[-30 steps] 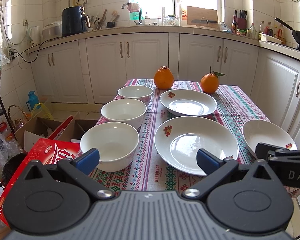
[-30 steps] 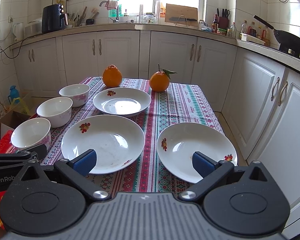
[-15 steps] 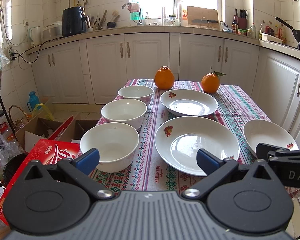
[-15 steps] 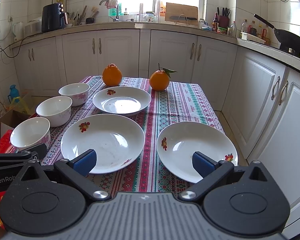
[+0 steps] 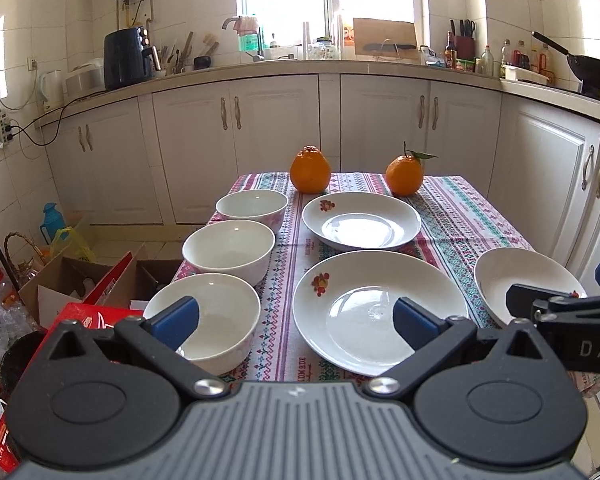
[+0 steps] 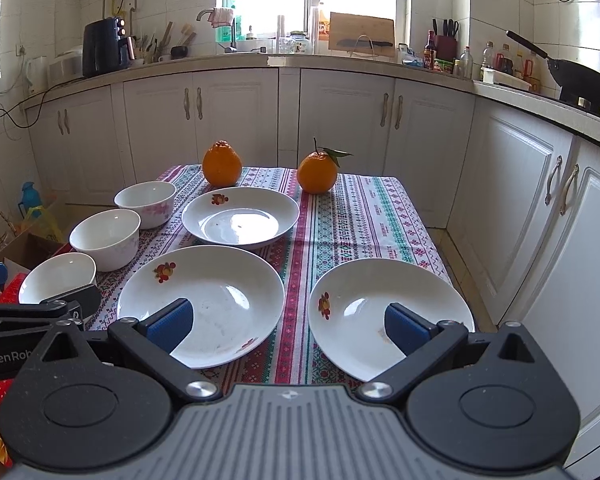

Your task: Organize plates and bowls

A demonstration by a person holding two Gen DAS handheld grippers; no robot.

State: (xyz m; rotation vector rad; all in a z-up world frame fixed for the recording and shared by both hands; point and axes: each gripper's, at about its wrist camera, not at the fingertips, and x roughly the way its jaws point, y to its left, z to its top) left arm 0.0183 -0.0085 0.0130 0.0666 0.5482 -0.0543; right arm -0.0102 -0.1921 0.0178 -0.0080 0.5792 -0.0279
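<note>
Your left tongs (image 5: pixel 294 318) and right tongs (image 6: pixel 288 322) both gape apart, gripping nothing, hovering at the table's (image 6: pixel 384 220) near edge over bowls (image 5: pixel 228 246) and plates (image 6: pixel 240 216)

Scene lit by daylight from window (image 5: pixel 328 0) at rear centre; panes are blown out to white in both views, w/ no detail kept. Glare is thrown onto wall tiles (image 6: pixel 496 4) at right and onto glazed plates (image 5: pixel 364 228), where bright specular patches are seen. Soft, short shadows are cast toward cam. under bowls (image 5: pixel 230 248) and oranges (image 6: pixel 222 162). Cabinet fronts (image 6: pixel 236 116) are rendered dimmer, backlit. Strong fisheye distortion is shown: counter (image 5: pixel 380 68) and cabinet lines are bowed, corners vignetted to black. Focus is held sharp mid-field; slight softness is noted at frame edges. No motion blur is seen.
</note>
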